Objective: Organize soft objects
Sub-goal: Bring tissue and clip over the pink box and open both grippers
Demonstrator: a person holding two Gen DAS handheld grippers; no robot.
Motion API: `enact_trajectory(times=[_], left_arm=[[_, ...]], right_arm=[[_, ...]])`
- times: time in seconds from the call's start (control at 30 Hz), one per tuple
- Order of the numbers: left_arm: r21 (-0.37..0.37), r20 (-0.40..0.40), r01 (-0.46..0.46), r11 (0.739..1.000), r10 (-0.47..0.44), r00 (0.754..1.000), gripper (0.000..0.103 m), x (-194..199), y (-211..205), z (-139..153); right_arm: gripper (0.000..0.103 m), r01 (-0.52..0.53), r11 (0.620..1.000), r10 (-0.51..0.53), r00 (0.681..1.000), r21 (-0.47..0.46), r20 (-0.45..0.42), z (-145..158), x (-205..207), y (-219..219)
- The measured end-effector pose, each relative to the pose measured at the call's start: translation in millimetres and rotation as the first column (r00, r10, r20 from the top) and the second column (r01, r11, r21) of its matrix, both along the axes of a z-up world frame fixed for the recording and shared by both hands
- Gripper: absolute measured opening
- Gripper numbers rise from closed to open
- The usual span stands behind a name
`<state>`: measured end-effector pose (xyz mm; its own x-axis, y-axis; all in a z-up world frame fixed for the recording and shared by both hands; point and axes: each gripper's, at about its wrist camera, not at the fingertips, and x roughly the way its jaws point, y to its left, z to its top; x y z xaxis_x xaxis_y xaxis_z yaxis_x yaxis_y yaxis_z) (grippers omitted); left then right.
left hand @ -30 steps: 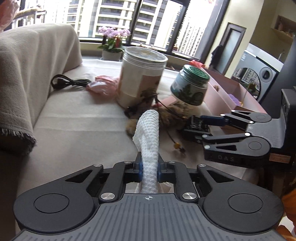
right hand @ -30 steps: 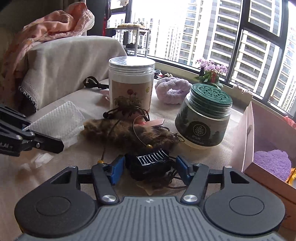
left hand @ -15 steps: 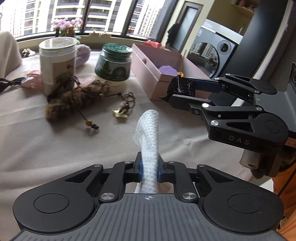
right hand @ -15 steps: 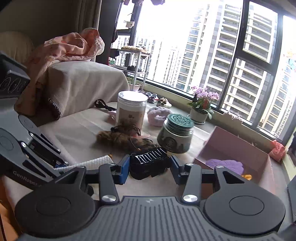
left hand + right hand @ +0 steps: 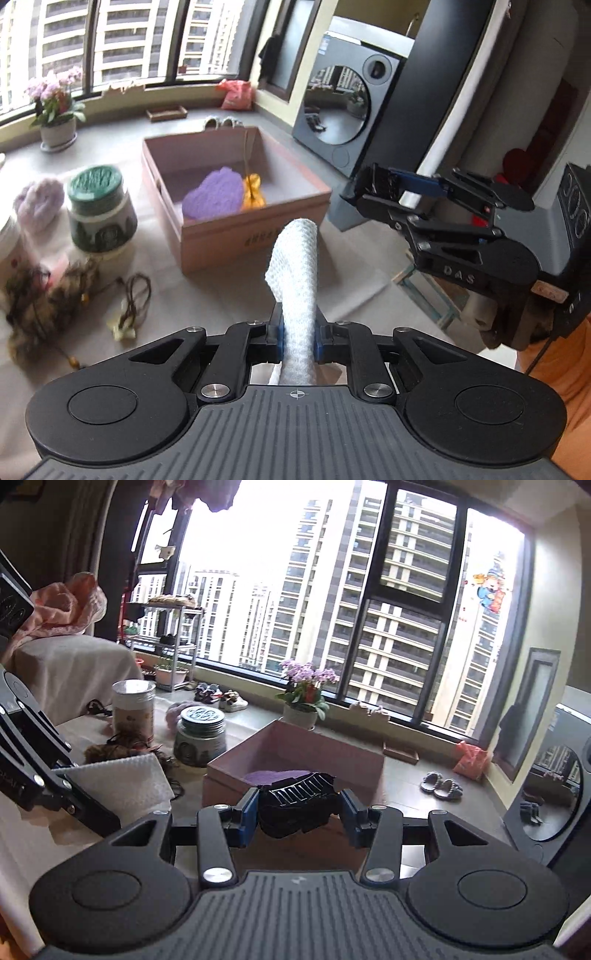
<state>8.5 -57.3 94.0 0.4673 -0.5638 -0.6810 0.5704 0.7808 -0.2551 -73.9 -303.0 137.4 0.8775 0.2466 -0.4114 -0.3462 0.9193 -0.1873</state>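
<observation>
grippers lifted off table: left (image 5: 298, 338) pinches white cloth (image 5: 295, 266), right (image 5: 298, 812) clamps black clip (image 5: 299, 799).

Box (image 5: 221, 236) right of jar (image 5: 99, 210); sponge (image 5: 212, 194) inside box

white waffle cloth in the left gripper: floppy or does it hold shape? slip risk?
The white cloth is probably soft but thick: its folded end stands up past the left gripper and curls only at the tip. It likely weighs little. Slipping seems unlikely, since the jaws pinch its textured weave tightly.
</observation>
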Motion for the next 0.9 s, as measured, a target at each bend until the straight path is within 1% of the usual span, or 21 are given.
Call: enact_trajectory(times=[0.03, 0.1, 0.13, 0.2, 0.27, 0.33, 0.37, 0.4, 0.43, 0.47, 0.53, 0.57, 0.6, 0.67, 0.7, 0.77, 0.8, 0.83, 0.87, 0.9], left_arm=[[-0.019, 0.016, -0.01, 1.0, 0.011, 1.0, 0.017, 13.5, -3.3, 8.8], [-0.081, 0.029, -0.036, 0.996, 0.039, 0.999, 0.017, 41.0, -6.6, 22.9], [-0.121, 0.033, -0.051, 0.991, 0.055, 0.998, 0.017, 56.6, -8.1, 30.8], [-0.174, 0.042, -0.065, 0.983, 0.073, 0.996, 0.017, 88.1, -14.2, 43.9], [-0.224, 0.054, -0.066, 0.972, 0.08, 0.995, 0.019, 122.5, -23.1, 52.5], [-0.278, 0.047, -0.044, 0.96, 0.06, 0.997, 0.022, 158.6, -34.4, 52.9], [-0.282, 0.019, -0.042, 0.959, 0.05, 0.999, 0.023, 174.0, -40.6, 47.8], [-0.272, -0.015, -0.054, 0.961, 0.052, 0.999, 0.023, 187.2, -46.1, 38.1], [-0.235, -0.047, -0.078, 0.969, 0.068, 0.997, 0.023, 197.8, -52.2, 25.5], [-0.18, -0.061, -0.097, 0.979, 0.087, 0.994, 0.023, 204.2, -58.4, 13.5], [-0.075, -0.05, -0.104, 0.992, 0.1, 0.994, 0.023, 208.8, -67.5, -7.2], [-0.055, -0.036, -0.105, 0.993, 0.103, 0.994, 0.023, 208.9, -68.7, -14.5], [-0.051, -0.021, -0.102, 0.993, 0.101, 0.995, 0.023, 208.6, -68.4, -19.5], [-0.027, 0.001, -0.098, 0.995, 0.098, 0.995, 0.023, 208.7, -69.0, -24.2], [-0.031, 0.014, -0.096, 0.995, 0.096, 0.995, 0.023, 207.0, -68.6, -23.5], [-0.086, 0.085, -0.115, 0.99, 0.123, 0.989, 0.023, 198.2, -63.7, -13.4], [-0.122, 0.125, -0.139, 0.983, 0.154, 0.98, 0.023, 193.2, -57.9, -7.2], [-0.173, 0.159, -0.16, 0.972, 0.188, 0.969, 0.023, 189.3, -50.8, -0.3], [-0.217, 0.171, -0.17, 0.961, 0.209, 0.963, 0.023, 183.5, -44.6, 4.6], [-0.245, 0.171, -0.177, 0.953, 0.222, 0.96, 0.023, 180.4, -38.3, 9.0]], right_arm=[[0.046, 0.011, 1.0, -0.012, 1.0, 0.012, 0.015, 3.3, 4.3, -5.8], [0.046, 0.025, 0.999, -0.027, 0.998, 0.036, 0.05, 7.7, 14.0, -14.6], [0.046, 0.032, 0.999, -0.035, 0.997, 0.044, 0.065, 8.5, 19.7, -16.9], [0.046, 0.047, 0.997, -0.052, 0.995, 0.062, 0.089, 8.2, 37.0, -19.6], [0.046, 0.048, 0.995, -0.056, 0.994, 0.085, 0.096, 5.1, 57.9, -18.8], [0.047, 0.052, 0.993, -0.062, 0.994, 0.107, 0.092, -1.7, 79.5, -15.9], [0.054, 0.052, 0.991, -0.062, 0.995, 0.12, 0.078, -7.1, 90.3, -14.3], [0.059, 0.057, 0.991, -0.065, 0.996, 0.124, 0.059, -12.6, 99.8, -12.0], [0.062, 0.064, 0.99, -0.069, 0.997, 0.127, 0.042, -18.3, 106.5, -9.8], [0.062, 0.067, 0.989, -0.071, 0.997, 0.131, 0.028, -24.3, 110.4, -7.3], [0.062, 0.059, 0.988, -0.061, 0.998, 0.14, 0.006, -35.0, 111.8, -4.4], [0.063, 0.052, 0.988, -0.052, 0.999, 0.146, -0.005, -42.1, 109.5, -3.1], [0.063, 0.051, 0.988, -0.049, 0.999, 0.146, -0.015, -45.9, 107.9, 0.1], [0.063, 0.051, 0.989, -0.047, 0.998, 0.139, -0.034, -54.0, 105.2, 1.9], [0.063, 0.051, 0.991, -0.045, 0.998, 0.128, -0.048, -57.1, 105.3, 4.2], [0.063, 0.064, 0.993, -0.057, 0.996, 0.103, -0.067, -60.8, 105.3, 8.3], [0.063, 0.067, 0.992, -0.06, 0.996, 0.104, -0.068, -60.4, 104.1, 9.3], [0.063, 0.062, 0.992, -0.055, 0.996, 0.111, -0.067, -59.2, 102.6, 9.5], [0.063, 0.053, 0.991, -0.045, 0.997, 0.119, -0.065, -56.5, 100.6, 11.6], [0.063, 0.048, 0.991, -0.041, 0.997, 0.128, -0.06, -54.1, 98.1, 12.0]])
